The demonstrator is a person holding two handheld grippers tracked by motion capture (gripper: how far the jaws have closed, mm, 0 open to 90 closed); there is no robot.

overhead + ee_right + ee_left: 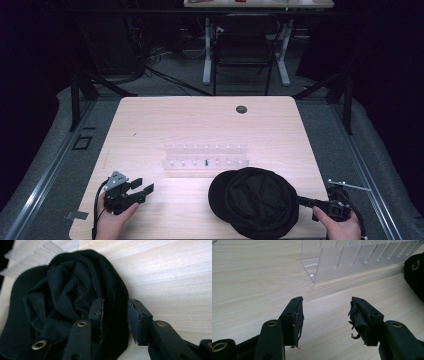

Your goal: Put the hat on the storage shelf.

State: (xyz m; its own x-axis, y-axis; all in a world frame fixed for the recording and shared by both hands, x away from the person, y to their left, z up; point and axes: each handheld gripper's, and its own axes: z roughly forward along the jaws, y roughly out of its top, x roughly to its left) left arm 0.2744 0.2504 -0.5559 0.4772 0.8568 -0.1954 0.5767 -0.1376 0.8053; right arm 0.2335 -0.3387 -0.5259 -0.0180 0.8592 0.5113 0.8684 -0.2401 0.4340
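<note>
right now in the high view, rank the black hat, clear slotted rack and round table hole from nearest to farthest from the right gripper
1. Black hat: directly at the right gripper, whose jaws straddle its edge at the table's near right.
2. Clear slotted rack: mid-table, beyond the hat and to the left.
3. Round table hole: near the far edge, farthest away.

The surface (150,125) is pale wood with a round dark hole (241,109) near its far edge. Behind it stands a dark chair (243,52) before a second table with white legs (207,50). The grey floor (175,75) carries what seem cables. The room around is dark.
</note>
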